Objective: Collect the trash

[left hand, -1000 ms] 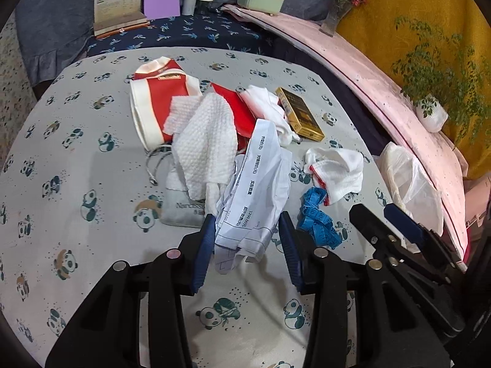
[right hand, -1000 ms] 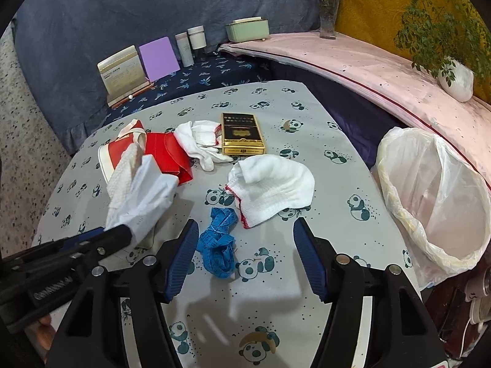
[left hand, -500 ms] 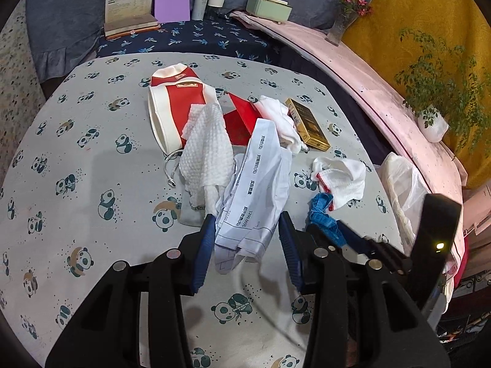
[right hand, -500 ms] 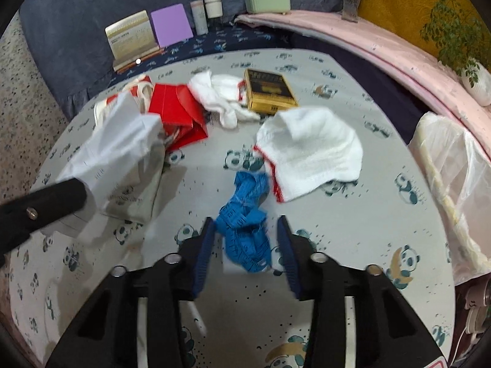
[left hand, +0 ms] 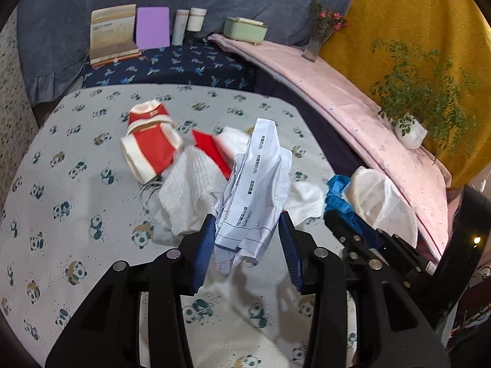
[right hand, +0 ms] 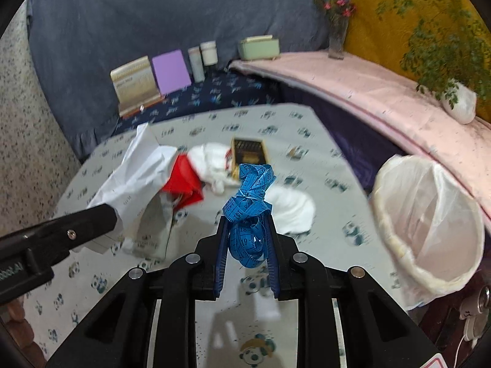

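My left gripper [left hand: 247, 239] is shut on a crumpled white printed paper [left hand: 257, 190] and holds it above the panda-print table [left hand: 76, 214]. The paper also shows at the left of the right wrist view [right hand: 135, 178]. My right gripper [right hand: 247, 239] is shut on a bunched blue measuring tape [right hand: 248, 196], lifted off the table. The tape also shows in the left wrist view [left hand: 337, 193]. A bin lined with a white plastic bag [right hand: 429, 214] stands at the table's right edge, to the right of both grippers.
On the table lie a red-and-white pouch [left hand: 150, 141], a red piece [right hand: 184, 181], white cloths [right hand: 291, 205], a white textured towel [left hand: 190, 190] and a gold-black box [right hand: 248, 153]. Boxes and bottles stand on the far shelf [left hand: 172, 58]. A potted plant [left hand: 411, 128] stands on the pink ledge.
My right gripper closed on the blue tape and lifted it off the table. My left gripper rose with the paper.
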{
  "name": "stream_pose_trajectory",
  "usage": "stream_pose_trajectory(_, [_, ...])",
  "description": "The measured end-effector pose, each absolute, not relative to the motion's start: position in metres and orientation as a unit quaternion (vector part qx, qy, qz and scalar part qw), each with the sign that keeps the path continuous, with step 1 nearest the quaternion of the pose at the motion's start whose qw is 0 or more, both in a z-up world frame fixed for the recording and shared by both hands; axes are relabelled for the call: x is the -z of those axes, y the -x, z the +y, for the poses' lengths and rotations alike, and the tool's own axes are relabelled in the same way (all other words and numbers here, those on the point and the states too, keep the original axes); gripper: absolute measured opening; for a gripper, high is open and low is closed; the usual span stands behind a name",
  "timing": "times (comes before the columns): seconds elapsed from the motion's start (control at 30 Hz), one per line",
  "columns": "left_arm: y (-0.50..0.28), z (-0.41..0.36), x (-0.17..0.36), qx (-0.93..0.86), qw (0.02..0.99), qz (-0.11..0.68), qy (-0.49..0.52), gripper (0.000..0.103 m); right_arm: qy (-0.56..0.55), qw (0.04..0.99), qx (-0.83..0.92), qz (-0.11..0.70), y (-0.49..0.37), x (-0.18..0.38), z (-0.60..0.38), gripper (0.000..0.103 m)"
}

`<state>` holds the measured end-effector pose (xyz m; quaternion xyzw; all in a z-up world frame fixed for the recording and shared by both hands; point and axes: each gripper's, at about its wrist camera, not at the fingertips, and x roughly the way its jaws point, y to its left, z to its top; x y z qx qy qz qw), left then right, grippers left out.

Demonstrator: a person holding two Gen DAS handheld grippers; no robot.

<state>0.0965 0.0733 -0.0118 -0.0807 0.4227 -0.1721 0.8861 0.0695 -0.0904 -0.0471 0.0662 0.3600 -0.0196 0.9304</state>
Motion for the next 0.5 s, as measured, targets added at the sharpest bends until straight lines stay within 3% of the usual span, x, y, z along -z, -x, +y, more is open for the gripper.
stream_pose_trajectory(0.5, [-0.071, -0.015, -0.049, 0.258, 0.895, 0.362, 0.048, 0.040, -0.093, 0.956, 0.096, 0.262, -0.019, -0.025, -0.177, 0.021])
